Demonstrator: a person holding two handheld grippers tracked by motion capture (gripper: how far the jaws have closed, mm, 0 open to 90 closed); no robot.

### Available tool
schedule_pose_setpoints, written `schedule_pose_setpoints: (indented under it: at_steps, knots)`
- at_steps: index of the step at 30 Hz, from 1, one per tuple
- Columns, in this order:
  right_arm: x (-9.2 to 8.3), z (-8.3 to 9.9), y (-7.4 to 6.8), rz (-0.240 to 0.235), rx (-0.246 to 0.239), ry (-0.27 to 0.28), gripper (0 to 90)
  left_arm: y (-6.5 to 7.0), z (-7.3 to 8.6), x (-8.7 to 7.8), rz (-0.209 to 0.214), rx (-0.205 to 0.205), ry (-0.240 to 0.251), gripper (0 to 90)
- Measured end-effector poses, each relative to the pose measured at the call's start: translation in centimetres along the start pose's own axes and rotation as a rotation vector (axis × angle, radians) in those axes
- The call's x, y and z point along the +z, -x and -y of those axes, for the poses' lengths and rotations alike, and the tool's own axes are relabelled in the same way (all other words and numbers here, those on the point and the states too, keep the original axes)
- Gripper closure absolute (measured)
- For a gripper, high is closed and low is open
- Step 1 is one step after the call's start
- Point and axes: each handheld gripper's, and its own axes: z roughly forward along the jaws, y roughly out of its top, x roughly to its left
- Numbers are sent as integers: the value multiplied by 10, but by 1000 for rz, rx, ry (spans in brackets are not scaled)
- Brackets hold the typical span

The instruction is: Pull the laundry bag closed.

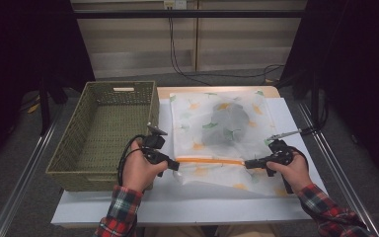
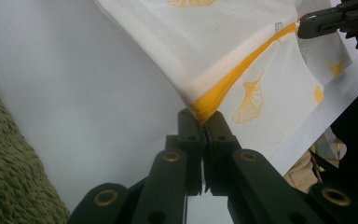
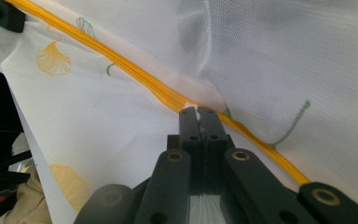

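A white mesh bag (image 1: 205,113) printed with yellow and green leaves lies on the white table (image 1: 177,207), with something grey (image 1: 228,126) inside it. An orange zipper (image 1: 209,160) runs across its near part. My left gripper (image 1: 176,165) is shut on the zipper's left end (image 2: 214,95); in the left gripper view my left gripper (image 2: 203,119) has its jaws pressed together on the orange strip. My right gripper (image 1: 249,163) is shut on the zipper's right part, as the right gripper view shows at my right gripper (image 3: 198,114). The zipper (image 3: 135,72) is stretched taut between the two.
A green woven basket (image 1: 121,85) stands at the table's left, close to my left hand, and its wall (image 2: 4,154) shows in the left gripper view. Dark cables hang down the wall behind. A metal rail (image 1: 335,168) runs along the table's right side.
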Motion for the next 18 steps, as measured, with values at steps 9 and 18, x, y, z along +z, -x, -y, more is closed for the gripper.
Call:
schedule_pose_setpoints:
  at_steps: [9, 18]
  knots:
    - [-3, 2, 2, 6, 3, 5, 900, 0, 0, 0, -1, -9, 7, 872]
    - [-6, 3, 3, 5, 3, 12, 900, 0, 0, 0, -7, -9, 5, 872]
